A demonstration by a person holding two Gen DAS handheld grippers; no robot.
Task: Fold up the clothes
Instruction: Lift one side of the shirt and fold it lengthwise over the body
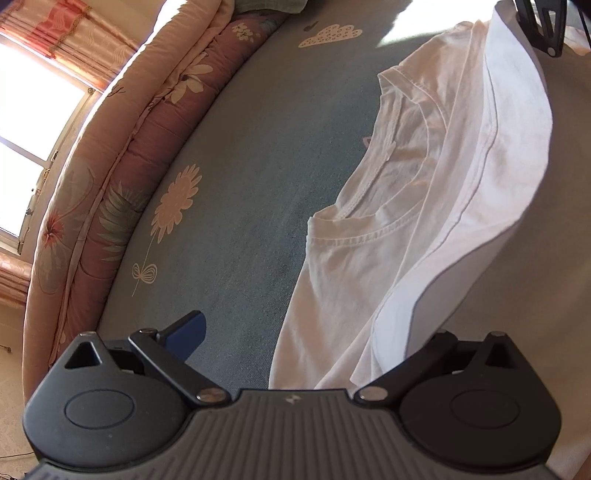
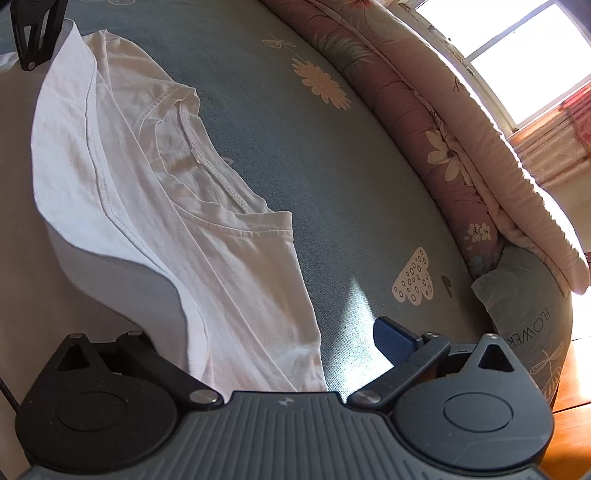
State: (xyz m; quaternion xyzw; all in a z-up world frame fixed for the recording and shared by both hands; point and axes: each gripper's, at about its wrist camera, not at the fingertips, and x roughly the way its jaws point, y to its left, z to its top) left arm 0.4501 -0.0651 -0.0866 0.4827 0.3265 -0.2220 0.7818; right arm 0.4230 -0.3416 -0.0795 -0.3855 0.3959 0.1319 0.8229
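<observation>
A white T-shirt [image 1: 373, 266] lies on the blue-grey bedsheet [image 1: 251, 184], neckline toward the open middle of the bed, and its hem side is lifted off the sheet in a long sagging edge strung between the two grippers. The left gripper [image 1: 314, 343] has its fingers spread wide: one blue pad [image 1: 188, 332] stands clear over bare sheet, while the other finger is hidden behind the raised cloth, so whether it actually pinches anything cannot be told. The right gripper [image 2: 266, 343] looks the same from its own camera, one blue pad [image 2: 391, 338] free above the sheet and the other finger covered by fabric, and its grip cannot be told either. Beyond the collar [image 2: 207, 162] the sheet runs flat and bare, printed with pale flowers and a dotted heart [image 2: 413, 277], giving plenty of room on that side. That room ends at a rolled pink floral quilt [image 2: 436, 122] along the far edge, with a blue-grey pillow [image 2: 524, 295] against it. Behind the quilt stand a bright window [image 2: 517, 48] and pink curtains [image 1: 62, 33].
</observation>
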